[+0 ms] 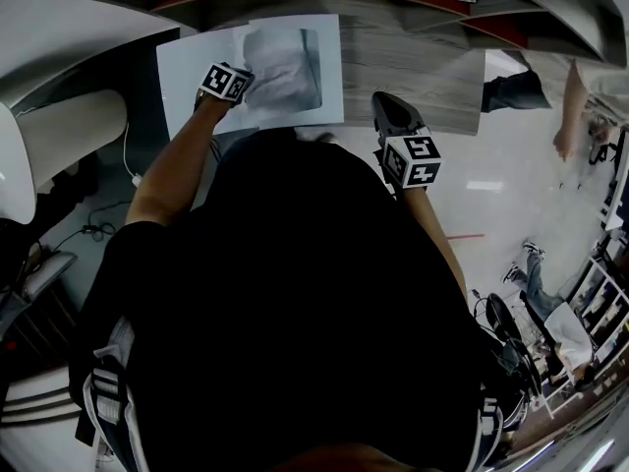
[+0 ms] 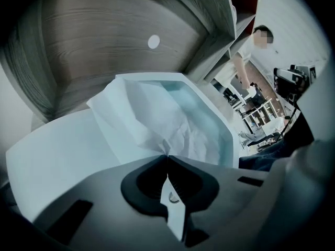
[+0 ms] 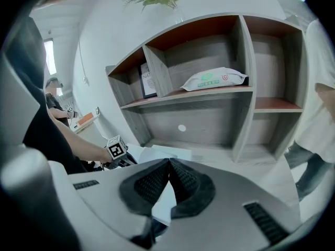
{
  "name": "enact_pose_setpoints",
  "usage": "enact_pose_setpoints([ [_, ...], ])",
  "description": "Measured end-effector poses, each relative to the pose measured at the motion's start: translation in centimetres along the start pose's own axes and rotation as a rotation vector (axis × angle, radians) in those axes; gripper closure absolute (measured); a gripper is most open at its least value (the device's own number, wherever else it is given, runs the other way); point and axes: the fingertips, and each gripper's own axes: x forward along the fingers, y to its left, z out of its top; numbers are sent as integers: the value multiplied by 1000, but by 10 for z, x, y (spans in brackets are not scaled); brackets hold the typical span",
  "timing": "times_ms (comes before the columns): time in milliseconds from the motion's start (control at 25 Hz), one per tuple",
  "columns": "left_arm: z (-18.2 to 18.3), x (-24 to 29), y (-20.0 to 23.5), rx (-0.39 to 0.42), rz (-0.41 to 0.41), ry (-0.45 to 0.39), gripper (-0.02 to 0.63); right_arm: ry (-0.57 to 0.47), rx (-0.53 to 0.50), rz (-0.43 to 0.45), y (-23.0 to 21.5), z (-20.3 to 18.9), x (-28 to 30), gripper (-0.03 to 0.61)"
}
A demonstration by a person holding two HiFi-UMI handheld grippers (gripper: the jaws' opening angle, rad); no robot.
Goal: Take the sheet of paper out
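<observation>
The left tool (image 2: pixel 167 155) is clamped on a crumpled corner of the paper (image 2: pixel 152 116), which rises just beyond its tips, tented above a white folder (image 2: pixel 49 153) on the far-left worktop (image 1: pixel 413 62). The right tool (image 3: pixel 168 162), closed and empty, hangs apart at right.

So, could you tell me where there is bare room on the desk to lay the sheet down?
Bare wood desk lies right of the white tray, up to the shelf. The left is crowded: the tray, with the left gripper shut on the paper.
</observation>
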Motion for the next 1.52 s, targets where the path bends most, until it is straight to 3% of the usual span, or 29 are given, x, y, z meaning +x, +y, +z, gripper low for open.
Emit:
enact_pose_setpoints([
  [1520, -38, -108, 27, -150, 152, -227, 588, -41, -53, 52, 4, 8, 6, 565],
])
